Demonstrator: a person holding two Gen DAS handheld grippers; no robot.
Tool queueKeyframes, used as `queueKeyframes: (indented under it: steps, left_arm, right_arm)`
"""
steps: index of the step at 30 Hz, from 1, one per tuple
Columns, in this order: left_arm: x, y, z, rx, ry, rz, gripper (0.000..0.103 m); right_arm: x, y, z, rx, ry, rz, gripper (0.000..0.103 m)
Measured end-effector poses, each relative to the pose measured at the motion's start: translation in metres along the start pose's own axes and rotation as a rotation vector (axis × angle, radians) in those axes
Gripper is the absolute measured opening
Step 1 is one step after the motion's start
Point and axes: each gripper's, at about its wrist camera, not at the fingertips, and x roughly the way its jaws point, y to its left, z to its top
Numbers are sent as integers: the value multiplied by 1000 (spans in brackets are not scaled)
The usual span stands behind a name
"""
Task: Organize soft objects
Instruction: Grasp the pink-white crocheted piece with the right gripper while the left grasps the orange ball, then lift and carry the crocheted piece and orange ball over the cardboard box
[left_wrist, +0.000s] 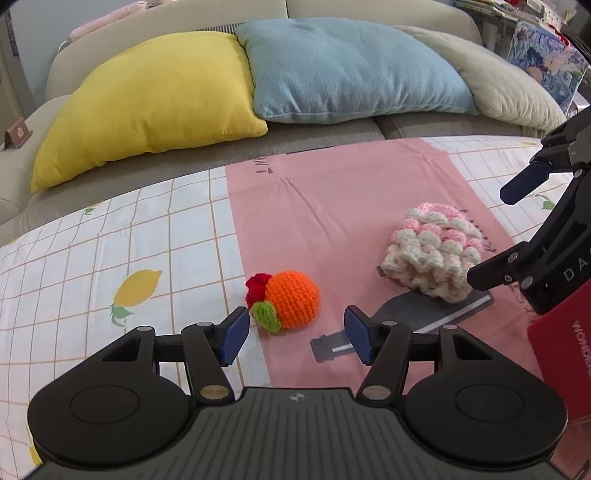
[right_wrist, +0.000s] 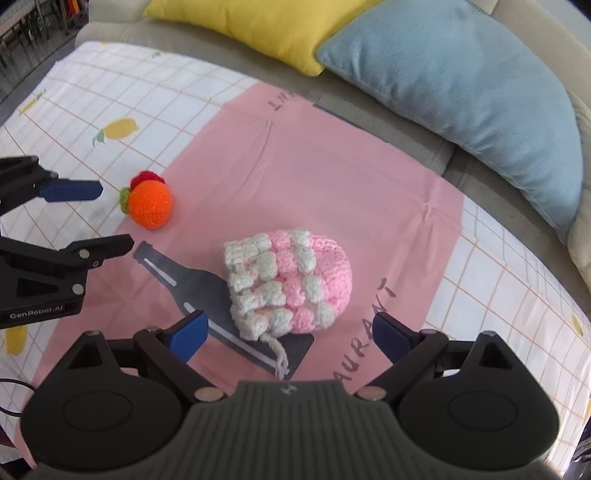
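Observation:
An orange crocheted ball with red and green trim lies on the pink cloth; it also shows in the right wrist view. My left gripper is open, its jaws just short of the ball on either side. A pink and white crocheted pouch lies on a grey bottle print; it also shows in the left wrist view. My right gripper is open, jaws wide, just in front of the pouch. Each gripper shows in the other's view: the right, the left.
A lemon-print checked sheet covers the surface under the pink cloth. A yellow cushion, a blue cushion and a beige cushion lean on the sofa behind. A red object is at the right.

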Motion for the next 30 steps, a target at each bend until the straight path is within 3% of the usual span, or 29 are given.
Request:
queueKeyframes:
  steps: [10, 12, 13, 18, 25, 30]
  left_arm:
    - [33, 6, 14, -39, 17, 19, 69]
    - [38, 8, 15, -50, 32, 23, 61]
    - [41, 9, 15, -52, 36, 19, 59]
    - [38, 6, 12, -79, 29, 34, 56]
    - [-1, -4, 8, -187, -35, 3, 56]
    - [-41, -10, -1, -242, -91, -12, 56]
  right_arm:
    - [45, -8, 23, 22, 108, 36, 96]
    - [51, -9, 24, 35, 124, 44, 95]
    - [54, -10, 24, 42, 132, 50, 88]
    - [61, -10, 25, 56, 166, 66, 77]
    - [40, 12, 21, -59, 91, 15, 37]
    - [1, 21, 11, -61, -11, 7, 36]
